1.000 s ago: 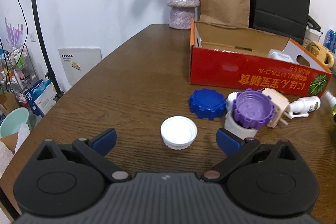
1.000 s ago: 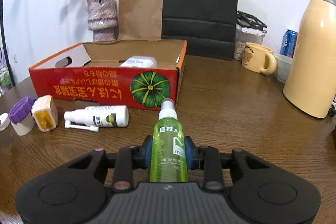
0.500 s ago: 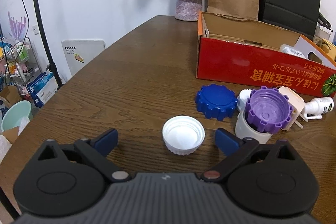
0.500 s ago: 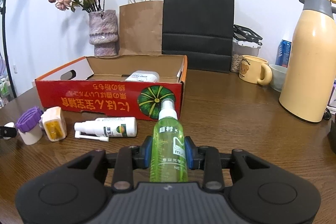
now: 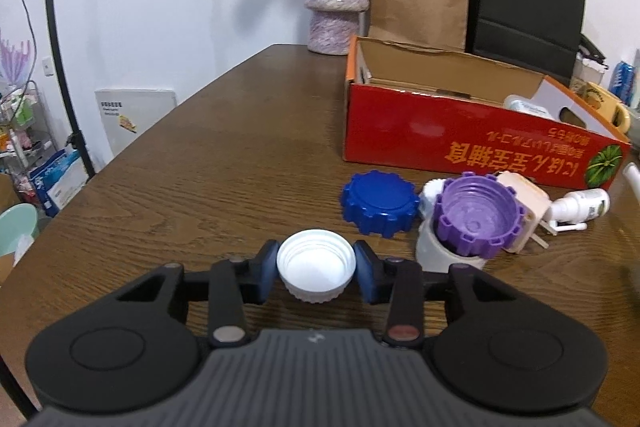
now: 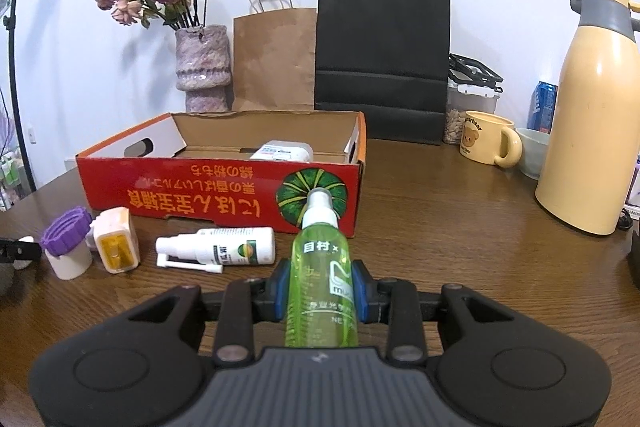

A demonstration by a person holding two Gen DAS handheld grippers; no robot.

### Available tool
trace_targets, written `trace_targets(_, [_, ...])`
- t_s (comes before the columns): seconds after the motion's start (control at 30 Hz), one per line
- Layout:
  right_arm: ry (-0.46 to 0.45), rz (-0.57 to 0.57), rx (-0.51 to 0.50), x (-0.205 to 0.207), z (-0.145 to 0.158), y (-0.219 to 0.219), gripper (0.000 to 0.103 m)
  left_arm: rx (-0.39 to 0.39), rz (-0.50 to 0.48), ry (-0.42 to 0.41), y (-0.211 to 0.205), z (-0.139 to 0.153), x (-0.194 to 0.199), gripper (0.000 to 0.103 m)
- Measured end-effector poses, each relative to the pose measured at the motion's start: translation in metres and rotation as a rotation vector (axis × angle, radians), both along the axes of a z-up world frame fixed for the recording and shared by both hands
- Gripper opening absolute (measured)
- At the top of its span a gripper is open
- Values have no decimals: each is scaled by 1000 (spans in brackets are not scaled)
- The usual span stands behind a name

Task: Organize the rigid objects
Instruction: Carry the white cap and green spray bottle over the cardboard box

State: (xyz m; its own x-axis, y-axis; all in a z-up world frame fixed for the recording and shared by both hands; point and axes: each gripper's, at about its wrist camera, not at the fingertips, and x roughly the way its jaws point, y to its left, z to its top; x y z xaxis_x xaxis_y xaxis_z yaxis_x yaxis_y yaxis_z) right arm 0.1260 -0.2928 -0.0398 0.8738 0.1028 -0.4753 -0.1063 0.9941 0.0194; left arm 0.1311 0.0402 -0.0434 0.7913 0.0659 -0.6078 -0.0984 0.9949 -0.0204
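My left gripper [image 5: 316, 270] is shut on a white cap [image 5: 316, 273], open side up, just over the wooden table [image 5: 224, 163]. Beyond it lie a blue cap [image 5: 380, 202] and a purple cap [image 5: 478, 213] tilted on a white jar [image 5: 440, 253]. My right gripper [image 6: 320, 287] is shut on a green spray bottle [image 6: 322, 275], held above the table, nozzle pointing at the red cardboard box [image 6: 224, 195]. The box [image 5: 476, 143] is open and holds a white container [image 6: 282, 151].
A white spray bottle [image 6: 224, 251] and a beige block [image 6: 118, 247] lie in front of the box. A vase [image 6: 204, 67], paper bags [image 6: 384, 59], a mug [image 6: 486, 139] and a tall thermos [image 6: 592, 115] stand behind and to the right.
My left gripper moved forward around the white cap and closed on it. My right gripper rose and drew back a little with the green bottle.
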Motion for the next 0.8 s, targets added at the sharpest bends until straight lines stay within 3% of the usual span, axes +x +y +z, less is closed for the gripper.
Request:
trace_targets(0.43, [-40,-19,1,-9,3,4,30,8,6,-41,1,6,-8,41])
trace_targets(0.8, [-79,-11,2,-15,14,12,30,23,-22,-112,-5,34,-19,41])
